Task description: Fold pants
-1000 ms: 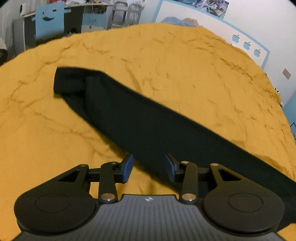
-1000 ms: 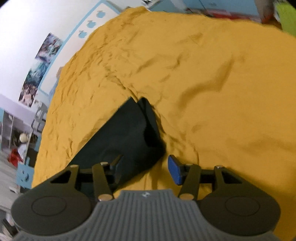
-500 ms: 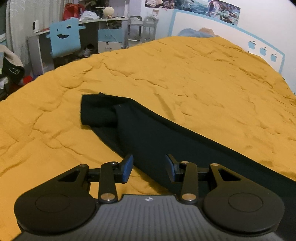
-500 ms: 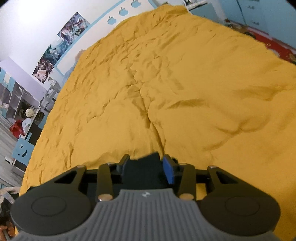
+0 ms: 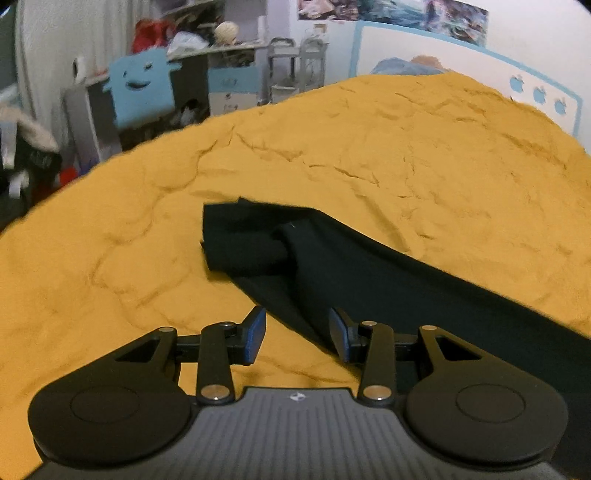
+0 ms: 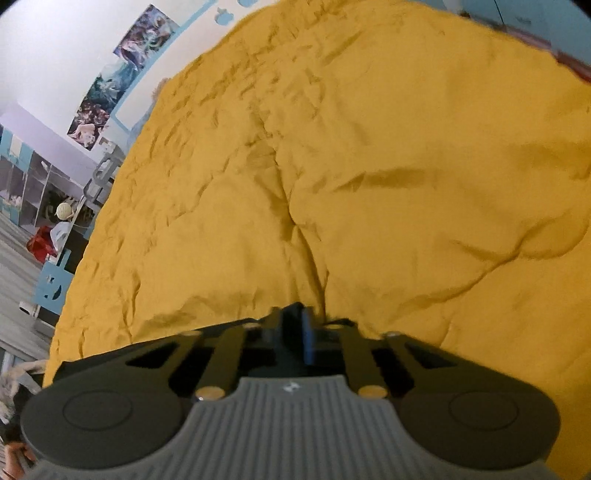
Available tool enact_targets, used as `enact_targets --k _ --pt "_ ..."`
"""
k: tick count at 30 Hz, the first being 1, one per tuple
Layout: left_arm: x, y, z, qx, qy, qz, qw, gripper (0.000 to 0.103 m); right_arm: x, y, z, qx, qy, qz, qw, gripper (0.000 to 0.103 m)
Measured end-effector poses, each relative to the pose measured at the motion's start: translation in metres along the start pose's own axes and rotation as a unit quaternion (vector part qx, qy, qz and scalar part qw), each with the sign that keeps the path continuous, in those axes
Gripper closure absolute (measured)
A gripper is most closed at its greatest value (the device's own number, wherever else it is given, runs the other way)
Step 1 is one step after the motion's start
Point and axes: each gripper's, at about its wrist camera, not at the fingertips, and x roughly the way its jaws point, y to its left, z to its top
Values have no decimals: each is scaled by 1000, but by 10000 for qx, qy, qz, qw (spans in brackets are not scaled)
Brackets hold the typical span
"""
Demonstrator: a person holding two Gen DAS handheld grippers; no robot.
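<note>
My right gripper (image 6: 295,325) has just closed on a tip of the black pants (image 6: 293,314); my own housing hides nearly all of the cloth there. From my left wrist the pants (image 5: 388,280) run off the right edge, their far end unseen. The shelf clutter (image 5: 207,33) behind the orange bedspread (image 5: 332,155) is too blurred to name.

Left black two-finger gripper (image 5: 297,338) half open, hovering over near edge of black pants (image 5: 369,273); right black two-finger gripper (image 6: 295,328) clamped on pants' end.
</note>
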Motion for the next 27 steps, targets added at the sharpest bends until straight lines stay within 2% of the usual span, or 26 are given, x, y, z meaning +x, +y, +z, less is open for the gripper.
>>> enact_targets --k 4,7,13,18,21,23,24,27 --pt "16 12 7 346 -126 180 9992 54 -7 12 -5 -109 -147 -195 9996 103" --pt "35 28 20 276 -270 332 9987 53 -13 20 -11 -214 -269 -407 9986 103" --pt "81 73 43 -571 -380 467 9965 52 -14 28 -18 -226 -393 -694 9966 103" --pt "114 94 47 -1084 -283 203 9935 53 -14 42 -21 -365 -497 -915 9939 103" --pt "121 104 45 -1430 -346 24 9891 70 -15 48 -24 -472 -561 -1010 9922 103" --pt "122 108 46 -1615 -378 -178 9860 100 -16 52 -26 -556 -619 -1062 9909 103" --pt "120 107 47 -1628 -403 -195 9856 103 -18 55 -26 -580 -671 -1058 9904 103" --pt "105 101 56 -1451 -618 -164 9874 103 -25 60 -29 -632 -841 -1044 9889 103"
